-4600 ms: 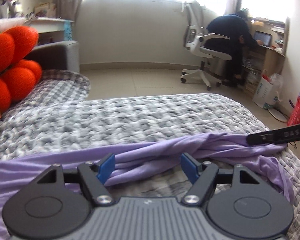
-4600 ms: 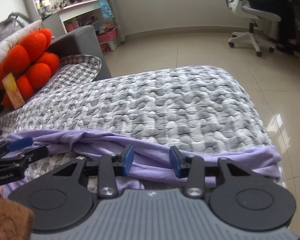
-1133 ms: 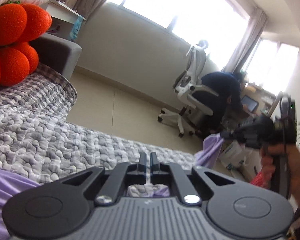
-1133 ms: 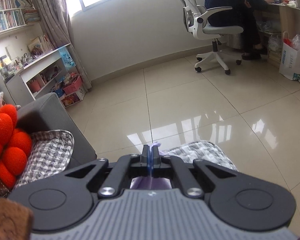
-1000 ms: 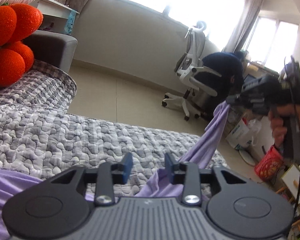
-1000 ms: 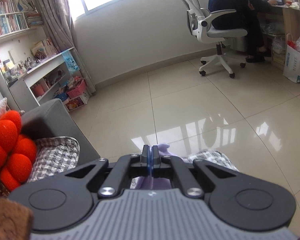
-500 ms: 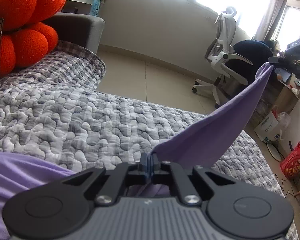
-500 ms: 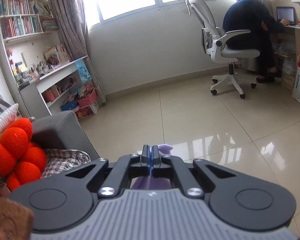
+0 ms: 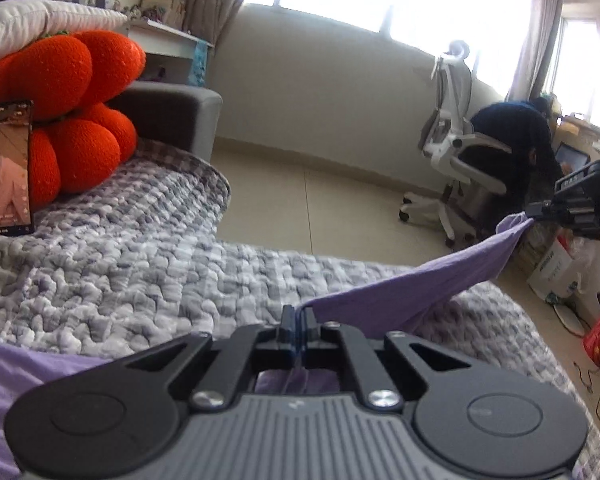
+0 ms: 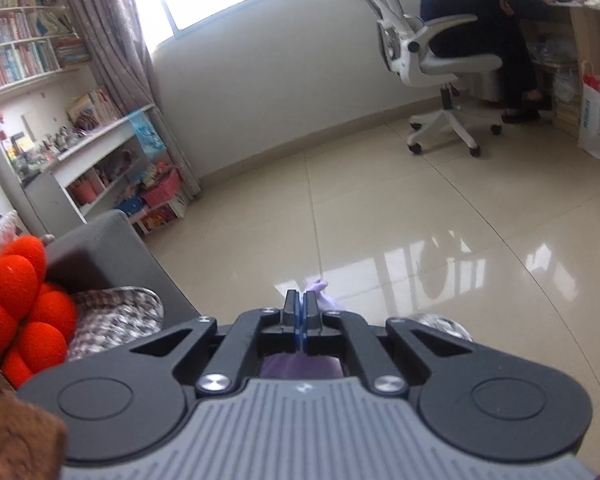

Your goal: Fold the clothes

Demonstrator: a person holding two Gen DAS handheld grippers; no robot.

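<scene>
Holding is confirmed at both ends of the garment. Left side: the black two-finger left gripper [image 9: 298, 320] has its jaws pressed together on an edge of the thin lilac jersey garment [image 9: 412, 288], with cloth visible behind the pads and a further lilac portion lying at the lower left on the grey-and-white quilted bedspread [image 9: 140, 264]. From that pinch the fabric runs upward and rightward as one taut band, lifted clear of the bedspread along its far half. Right side: the black two-finger right gripper [image 9: 534, 210] is likewise clamped on the far corner; its own camera shows the jaws closed with a lilac tip poking out ahead of them [image 10: 318, 290] and cloth bunched behind.

Judgement: the step in hand appears to be stretching one edge straight before laying it over as a fold.

Recommendations:
- Keep both pinches firm; thin jersey is likely to slip from flat pads if tugged sharply.
- Hold moderate tension only, enough to remove the sag without dragging the resting portion across the bedspread.
- Bring both ends to the same height before lowering, so the crease lands straight.
- Lower both ends together and release only once the cloth rests flat.

Note: the orange segmented plush cushion [image 9: 72, 108] with a propped phone [image 9: 8, 168] lies well left, clear of the work.
</scene>
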